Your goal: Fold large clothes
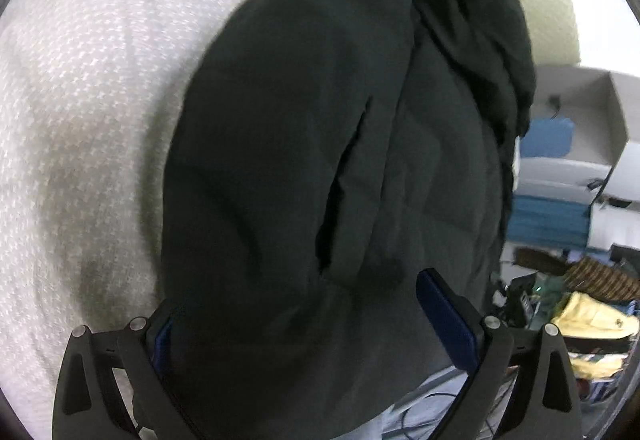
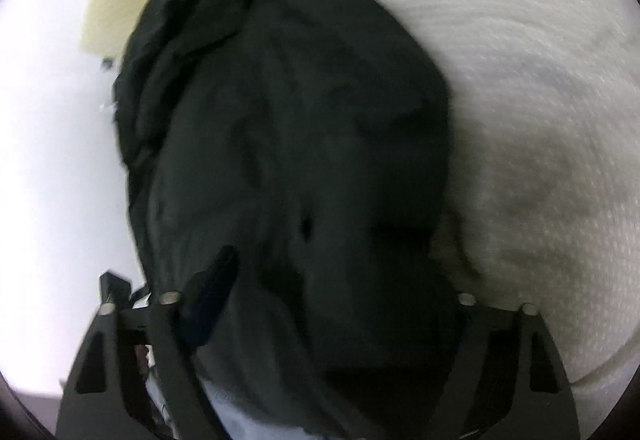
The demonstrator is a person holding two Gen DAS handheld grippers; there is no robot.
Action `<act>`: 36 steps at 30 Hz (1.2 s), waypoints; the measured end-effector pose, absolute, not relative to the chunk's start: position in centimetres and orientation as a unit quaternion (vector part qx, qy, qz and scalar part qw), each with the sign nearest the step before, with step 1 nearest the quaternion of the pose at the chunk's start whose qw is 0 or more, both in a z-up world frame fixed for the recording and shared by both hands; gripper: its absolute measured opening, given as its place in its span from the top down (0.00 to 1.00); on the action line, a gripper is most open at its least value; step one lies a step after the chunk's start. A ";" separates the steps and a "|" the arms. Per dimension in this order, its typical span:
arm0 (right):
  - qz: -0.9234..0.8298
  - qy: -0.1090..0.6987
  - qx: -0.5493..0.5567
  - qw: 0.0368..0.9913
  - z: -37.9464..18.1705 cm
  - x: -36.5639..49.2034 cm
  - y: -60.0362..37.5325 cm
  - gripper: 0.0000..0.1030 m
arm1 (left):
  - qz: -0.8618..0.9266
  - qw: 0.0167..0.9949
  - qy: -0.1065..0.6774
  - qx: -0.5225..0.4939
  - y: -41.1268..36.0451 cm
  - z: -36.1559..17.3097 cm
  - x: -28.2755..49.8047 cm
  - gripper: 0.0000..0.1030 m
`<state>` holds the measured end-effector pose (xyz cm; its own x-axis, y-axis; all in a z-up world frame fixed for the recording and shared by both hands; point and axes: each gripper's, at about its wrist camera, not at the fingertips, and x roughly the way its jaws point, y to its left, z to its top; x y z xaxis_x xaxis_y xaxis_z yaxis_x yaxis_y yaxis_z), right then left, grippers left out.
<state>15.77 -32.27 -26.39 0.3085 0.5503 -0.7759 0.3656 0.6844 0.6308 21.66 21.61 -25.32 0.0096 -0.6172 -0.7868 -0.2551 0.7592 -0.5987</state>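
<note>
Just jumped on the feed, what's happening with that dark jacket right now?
A person with a handheld gripper in each hand is working on a dark padded jacket lying bunched on a white textured bedspread. The left gripper and right gripper both have their fingers spread wide at the near edge of the garment, with fabric lying between them. The jacket looks roughly gathered lengthwise, not neatly folded. The right view is blurred, so contact there is unclear.

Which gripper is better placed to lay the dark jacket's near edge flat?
Probably neither: the left gripper and right gripper each straddle the dark jacket, jaws open, on the white bedspread.
</note>
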 end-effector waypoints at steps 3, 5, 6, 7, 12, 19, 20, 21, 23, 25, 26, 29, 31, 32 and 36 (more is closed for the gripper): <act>0.071 0.579 0.394 0.710 -26.5 15.4 -32.3 0.22 | -0.143 0.634 0.700 -0.296 20.4 -25.2 22.1 0.06; 0.079 0.575 0.398 0.710 -26.5 15.3 -32.3 0.22 | -0.152 0.636 0.704 -0.277 19.4 -24.9 22.1 0.13; 0.085 0.574 0.398 0.711 -26.5 15.3 -32.6 0.22 | -0.158 0.637 0.706 -0.267 19.0 -24.6 22.0 0.16; 0.098 0.571 0.393 0.714 -26.3 15.4 -32.3 0.24 | -0.170 0.635 0.710 -0.252 17.9 -24.3 22.0 0.17; 0.143 0.543 0.376 0.737 -23.8 15.6 -31.2 0.38 | -0.196 0.653 0.703 -0.205 14.9 -22.2 21.4 0.43; 0.152 0.504 0.375 0.763 -21.7 14.7 -31.8 0.89 | -0.179 0.701 0.654 -0.221 16.2 -18.8 20.6 0.88; 0.157 0.499 0.373 0.766 -21.4 14.7 -31.8 0.90 | -0.182 0.712 0.639 -0.226 17.0 -17.9 20.3 0.89; 0.163 0.492 0.373 0.769 -20.9 14.7 -31.6 0.91 | -0.190 0.725 0.620 -0.230 17.2 -16.5 20.1 0.90; 0.182 0.475 0.374 0.776 -19.8 14.6 -31.5 0.92 | -0.192 0.734 0.601 -0.252 17.2 -15.0 20.1 0.91; 0.189 0.463 0.378 0.780 -19.0 14.4 -31.6 0.93 | -0.196 0.742 0.587 -0.258 17.2 -13.2 19.7 0.93; 0.192 0.452 0.386 0.781 -18.3 14.1 -31.9 0.93 | -0.197 0.746 0.581 -0.258 17.4 -12.3 19.5 0.93; 0.204 0.424 0.395 0.789 -16.2 12.9 -33.0 0.93 | -0.197 0.756 0.560 -0.276 19.2 -10.0 18.7 0.94; 0.210 0.403 0.386 0.803 -14.6 12.1 -33.4 0.93 | -0.201 0.765 0.540 -0.288 20.7 -8.1 18.1 0.94; 0.219 0.391 0.385 0.807 -13.5 11.3 -33.7 0.93 | -0.205 0.767 0.534 -0.293 21.4 -7.3 17.8 0.94; 0.242 0.372 0.368 0.817 -10.5 9.1 -34.2 0.94 | -0.220 0.780 0.503 -0.299 23.1 -3.7 15.9 0.95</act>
<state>9.11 -34.21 -10.47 0.6065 0.6694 -0.4291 -0.1231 0.6122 0.7811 15.86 23.07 -3.70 0.3967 -0.6444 -0.6538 0.0429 0.7244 -0.6880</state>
